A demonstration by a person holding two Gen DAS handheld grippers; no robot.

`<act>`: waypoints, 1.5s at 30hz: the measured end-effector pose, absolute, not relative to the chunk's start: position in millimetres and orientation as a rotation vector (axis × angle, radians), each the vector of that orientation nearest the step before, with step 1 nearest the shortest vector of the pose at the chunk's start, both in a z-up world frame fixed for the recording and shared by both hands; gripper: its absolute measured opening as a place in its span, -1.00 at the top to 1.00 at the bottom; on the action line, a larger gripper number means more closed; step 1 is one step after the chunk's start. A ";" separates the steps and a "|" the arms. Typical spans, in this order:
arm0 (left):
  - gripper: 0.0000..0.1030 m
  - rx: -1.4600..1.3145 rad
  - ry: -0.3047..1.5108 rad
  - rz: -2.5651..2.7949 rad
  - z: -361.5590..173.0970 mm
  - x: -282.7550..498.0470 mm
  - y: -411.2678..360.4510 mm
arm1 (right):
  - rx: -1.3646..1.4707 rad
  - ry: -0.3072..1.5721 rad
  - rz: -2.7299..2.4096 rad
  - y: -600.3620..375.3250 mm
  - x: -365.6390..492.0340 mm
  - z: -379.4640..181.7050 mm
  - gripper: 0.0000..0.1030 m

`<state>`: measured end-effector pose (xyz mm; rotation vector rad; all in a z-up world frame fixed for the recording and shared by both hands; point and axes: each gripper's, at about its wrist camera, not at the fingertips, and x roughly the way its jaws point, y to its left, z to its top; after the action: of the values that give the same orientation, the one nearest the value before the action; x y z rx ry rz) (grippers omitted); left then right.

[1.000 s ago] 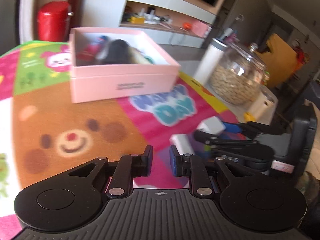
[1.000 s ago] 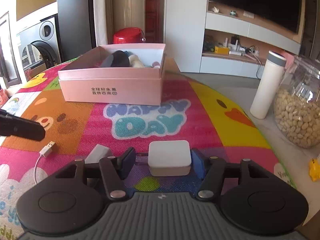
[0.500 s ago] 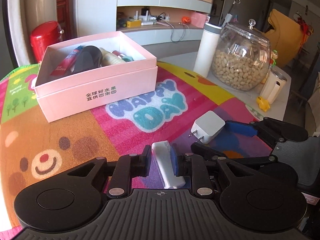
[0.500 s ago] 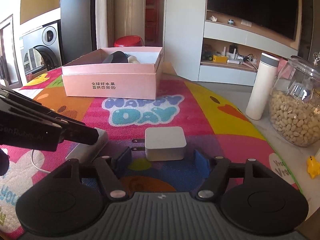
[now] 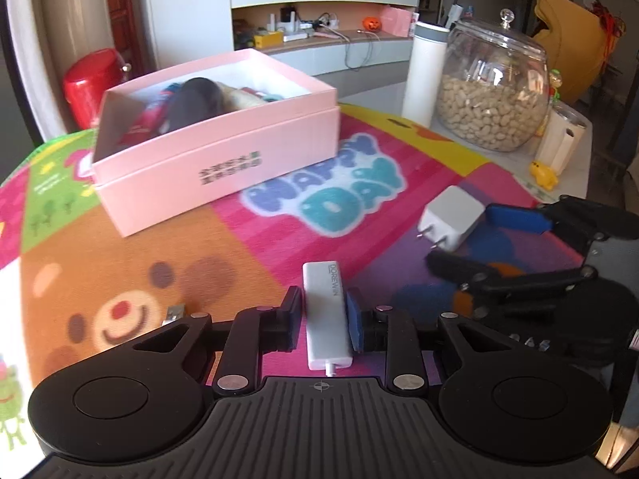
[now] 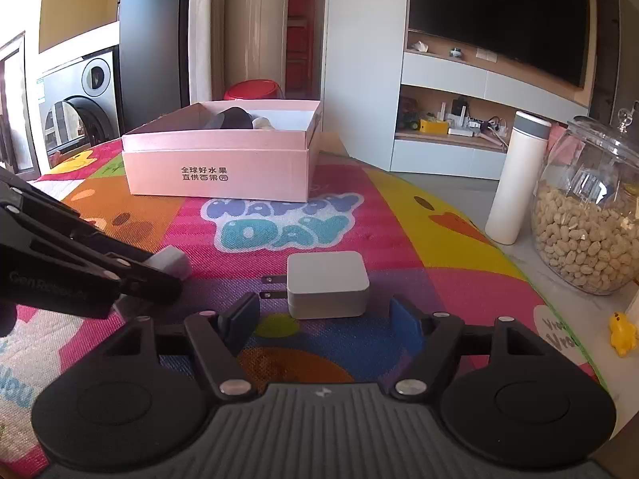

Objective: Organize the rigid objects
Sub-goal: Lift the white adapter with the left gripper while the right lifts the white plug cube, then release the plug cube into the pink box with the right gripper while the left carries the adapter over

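A white USB hub [image 5: 323,291] lies on the colourful play mat [image 5: 120,255], between the fingers of my left gripper [image 5: 323,319]. Its jaws are opening; the pads stand close beside the hub's long sides without clearly pressing it. A white plug charger [image 6: 327,283] rests on the mat just ahead of my right gripper [image 6: 323,315], which is open with its fingertips either side of the charger's near end. An open pink box [image 5: 223,151] holding a dark object and several other items sits further back. The right wrist view shows the left gripper [image 6: 159,275] side-on, with the hub's end [image 6: 171,261] sticking out.
The hub's cable ends in a USB plug [image 5: 175,313] on the mat at left. A white bottle [image 6: 517,179] and a glass jar of nuts [image 6: 587,231] stand to the right, off the mat. A small yellow duck [image 6: 621,333] sits near the table's right edge.
My left gripper came down over the hub and its jaws widened around it. The right gripper's jaws spread wider and drew back a little from the charger.
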<state>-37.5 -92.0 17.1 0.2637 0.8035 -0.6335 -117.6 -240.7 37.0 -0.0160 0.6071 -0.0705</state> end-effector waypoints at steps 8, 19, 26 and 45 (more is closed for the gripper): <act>0.46 0.229 0.821 -0.623 17.7 -33.7 -85.6 | -0.011 0.605 -0.076 -240.3 -117.1 36.4 -0.40; 0.52 0.223 0.748 -0.652 12.2 -46.3 -75.4 | -0.017 0.671 -0.068 -239.9 -103.1 43.6 -0.40; 0.53 0.213 0.712 -0.667 10.7 -54.1 -55.7 | -0.083 0.682 -0.020 -228.9 -88.1 53.7 -0.15; 0.52 -0.023 0.494 -0.605 175.1 135.7 -49.8 | -0.023 0.413 0.125 -232.3 48.4 175.8 -0.20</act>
<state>135.7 -49.8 175.1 -0.0233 0.4944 -0.6052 48.4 -232.3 175.8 -0.0232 0.4127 0.1253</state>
